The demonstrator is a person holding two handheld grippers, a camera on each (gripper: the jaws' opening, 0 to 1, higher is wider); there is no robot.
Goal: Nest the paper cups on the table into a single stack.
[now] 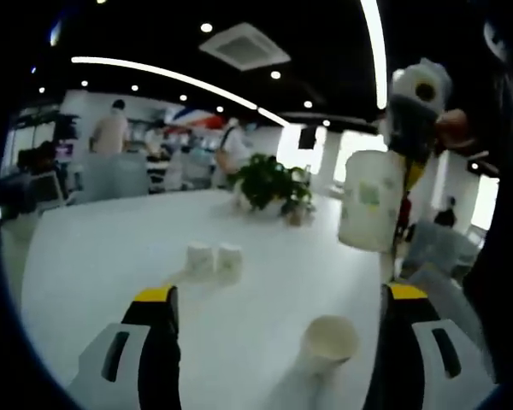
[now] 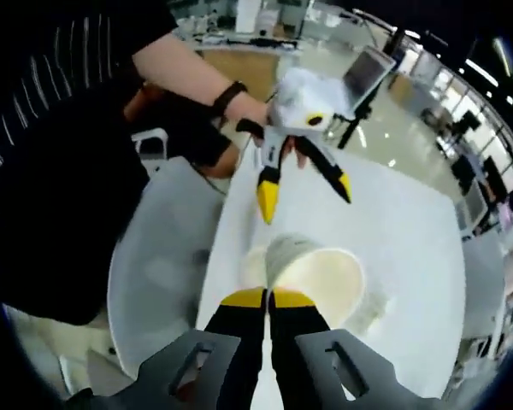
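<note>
right gripper point(image 2: 269, 299) clamped on raised cup point(image 1: 372, 201), left gripper point(image 1: 278, 295) wide over bare table point(image 1: 111, 256), loose cup point(image 1: 327, 342) between its jaws

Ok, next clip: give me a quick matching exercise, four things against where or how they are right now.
Things:
1. right tool
2. left tool
3. potted plant
4. two small cups

States:
A. open above the table
B. side by side, mid-table
C. shut on a paper cup's rim
D. at the table's far edge

Pairs: 1-C, 2-A, 3-D, 4-B
</note>
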